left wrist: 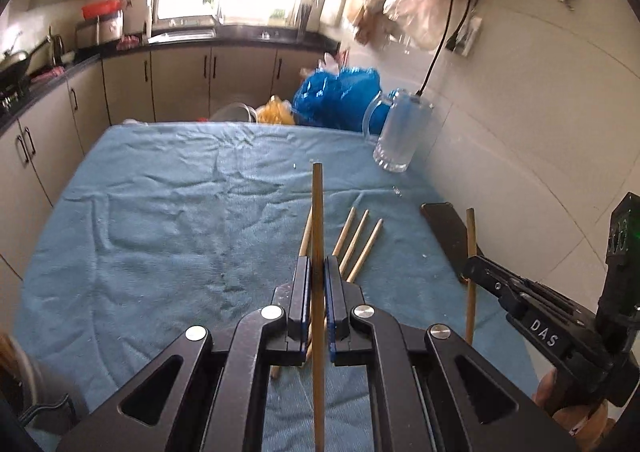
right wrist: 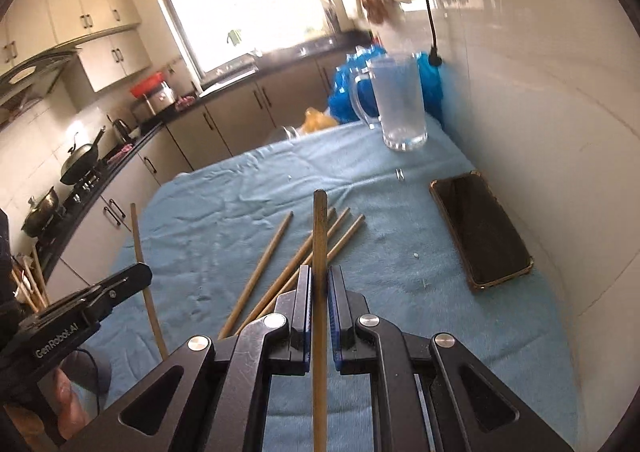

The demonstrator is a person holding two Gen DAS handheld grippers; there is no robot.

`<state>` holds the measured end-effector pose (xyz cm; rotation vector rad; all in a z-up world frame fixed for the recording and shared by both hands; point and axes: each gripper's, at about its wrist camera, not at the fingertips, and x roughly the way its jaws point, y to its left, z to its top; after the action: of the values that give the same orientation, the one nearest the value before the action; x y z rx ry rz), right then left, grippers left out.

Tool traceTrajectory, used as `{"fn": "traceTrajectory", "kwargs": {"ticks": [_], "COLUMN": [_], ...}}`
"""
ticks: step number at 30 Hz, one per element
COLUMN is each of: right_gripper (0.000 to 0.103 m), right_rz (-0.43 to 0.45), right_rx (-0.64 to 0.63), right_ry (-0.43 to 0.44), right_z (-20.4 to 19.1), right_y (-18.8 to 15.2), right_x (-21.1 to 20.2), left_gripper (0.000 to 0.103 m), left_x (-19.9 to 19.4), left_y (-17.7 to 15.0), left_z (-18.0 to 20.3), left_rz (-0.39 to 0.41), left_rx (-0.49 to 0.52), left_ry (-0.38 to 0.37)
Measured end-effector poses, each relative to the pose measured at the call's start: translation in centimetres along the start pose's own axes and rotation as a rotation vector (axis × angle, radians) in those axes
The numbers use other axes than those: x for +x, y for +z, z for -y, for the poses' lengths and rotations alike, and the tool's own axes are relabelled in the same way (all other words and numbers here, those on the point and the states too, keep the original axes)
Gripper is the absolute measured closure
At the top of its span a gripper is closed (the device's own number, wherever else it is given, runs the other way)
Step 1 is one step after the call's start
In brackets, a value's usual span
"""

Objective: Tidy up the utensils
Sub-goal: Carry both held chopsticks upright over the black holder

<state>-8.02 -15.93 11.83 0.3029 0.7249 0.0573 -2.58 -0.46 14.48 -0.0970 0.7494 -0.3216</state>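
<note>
Wooden sticks: we hold one chopstick in each gripper, both raised above the cloth.
Left gripper: jaws nearly closed, pinching its chopstick partway along the shaft, tip pointing forward and up.
Right gripper: jaws likewise pinched on a darker chopstick, held the same way.
Loose chopsticks: four lie fanned on the cloth just ahead of both grippers, some touching at their near ends.
Mug: clear glass, upright, at the far right of the table near the wall, well apart from both grippers; we judge it the likely holder.
Phone: flat on the cloth, between the right gripper and the mug.
Step in hand: we judge this the carry, two sticks lifted, none in the mug yet.
Next move: we need to bring each stick over the mug's mouth, tip it down, then open the jaws one at a time, passing clear of the phone.
Risk: a thin stick may pivot in the pinch or knock the glass.
</note>
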Motion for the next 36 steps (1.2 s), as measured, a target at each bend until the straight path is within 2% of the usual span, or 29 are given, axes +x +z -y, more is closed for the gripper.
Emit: {"fn": "traceTrajectory", "kwargs": {"ticks": [11, 20, 27, 33, 36], "right_gripper": [0.095, 0.095, 0.095, 0.095, 0.095], "right_rz": [0.087, 0.173, 0.244, 0.326, 0.329], "right_rx": [-0.038, -0.082, -0.128, -0.224, -0.25], "right_ry": [0.02, 0.058, 0.123, 0.13, 0.161], "right_z": [-1.4, -3.8, -7.0, -11.2, -13.5], "right_y": [-1.8, -2.4, -2.9, -3.8, -4.0], "right_x": [-3.9, -7.2, -9.7, -11.1, -11.1], "left_gripper": [0.097, 0.097, 0.097, 0.097, 0.097], "left_x": [-5.9, -11.4, -15.2, -18.4, -20.1], "left_y": [-1.7, -3.1, -4.2, -4.8, -4.9], "left_z": [0.1, 0.5, -0.5, -3.4, -5.0], "left_rz": [0.09, 0.157, 0.236, 0.29, 0.318], "left_rx": [-0.053, -0.04, -0.019, -0.06, -0.083], "left_ry": [-0.03, -0.041, 0.071, 0.183, 0.216]}}
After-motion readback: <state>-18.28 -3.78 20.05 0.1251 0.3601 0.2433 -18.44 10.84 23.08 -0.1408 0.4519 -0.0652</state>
